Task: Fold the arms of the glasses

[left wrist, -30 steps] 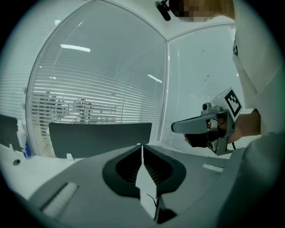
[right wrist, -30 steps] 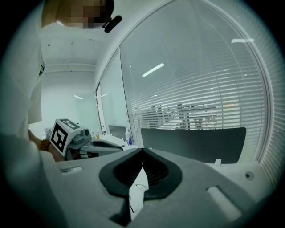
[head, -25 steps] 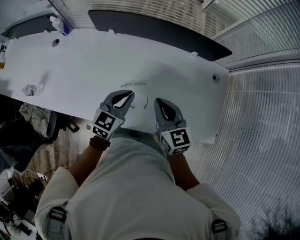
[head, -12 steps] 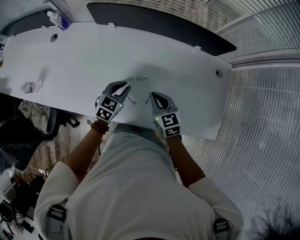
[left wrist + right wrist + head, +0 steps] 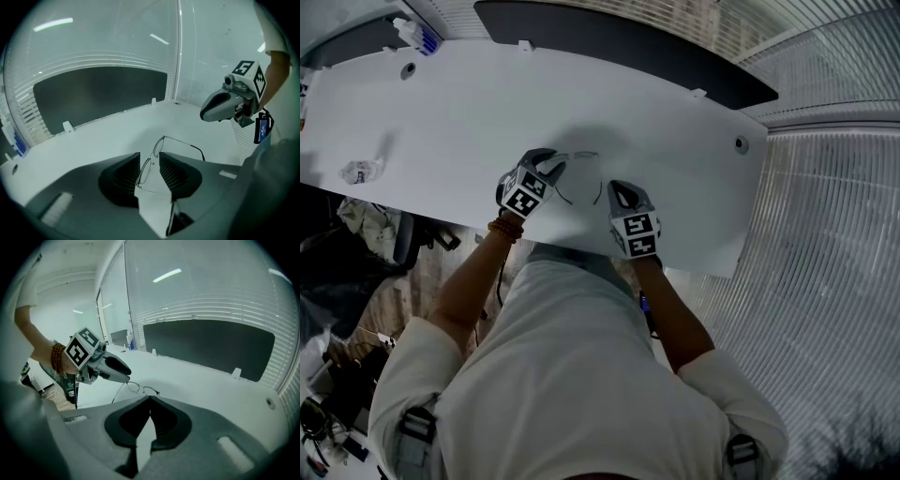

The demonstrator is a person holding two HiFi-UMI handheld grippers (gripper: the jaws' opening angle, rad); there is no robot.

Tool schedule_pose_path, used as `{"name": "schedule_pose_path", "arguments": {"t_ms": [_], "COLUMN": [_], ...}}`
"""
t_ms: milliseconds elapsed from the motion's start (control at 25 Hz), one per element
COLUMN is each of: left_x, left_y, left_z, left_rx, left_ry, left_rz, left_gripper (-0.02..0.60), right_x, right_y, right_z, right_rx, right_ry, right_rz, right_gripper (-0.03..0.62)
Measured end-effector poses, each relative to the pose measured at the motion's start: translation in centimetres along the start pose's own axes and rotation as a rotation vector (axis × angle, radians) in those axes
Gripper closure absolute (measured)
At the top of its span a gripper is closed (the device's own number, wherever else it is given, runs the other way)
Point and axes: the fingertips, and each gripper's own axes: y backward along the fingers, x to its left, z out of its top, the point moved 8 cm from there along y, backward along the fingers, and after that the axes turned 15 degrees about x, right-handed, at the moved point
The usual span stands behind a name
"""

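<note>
Change: left gripper (image 5: 551, 166) and right gripper (image 5: 620, 191) have sunk to the table (image 5: 675, 122) since a second ago.
Left gripper: slanted down, jaws opening, one lens loose between them.
Glasses (image 5: 161, 140): on the table between the grippers, arms unfolded.
Right gripper: slanted down, clenched, empty, near the glasses.

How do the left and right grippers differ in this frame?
The left gripper's jaws are apart and opening; the right gripper's jaws are together. One lens of the glasses stands between the left gripper's jaws; the right gripper's hold nothing, the glasses lying beyond its tips. Both slant down toward the white table.
</note>
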Motion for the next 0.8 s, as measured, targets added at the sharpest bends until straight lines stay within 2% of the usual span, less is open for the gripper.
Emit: {"name": "schedule_pose_path", "arguments": {"t_ms": [360, 560, 800], "left_x": [1.3, 1.6, 1.7], "left_y": [-3.5, -4.6, -4.9], "left_z": [-0.9, -1.4, -1.6], "left_rx": [0.091, 0.132, 0.132], "left_ry": [-0.045, -0.079, -0.085], "left_rz": [-0.054, -0.069, -0.063], "left_gripper": [0.451, 0.456, 0.535], "right_x": [-1.4, -1.4, -3.0], "right_y": [-2.0, -2.8, -4.7], "right_z": [-0.8, -0.5, -1.5], "right_rx": [0.038, 0.096, 0.157], "right_ry": [0.027, 0.010, -0.005], "right_rz": [-0.011, -0.001, -0.031], "right_gripper": [0.594, 0.594, 0.594]}}
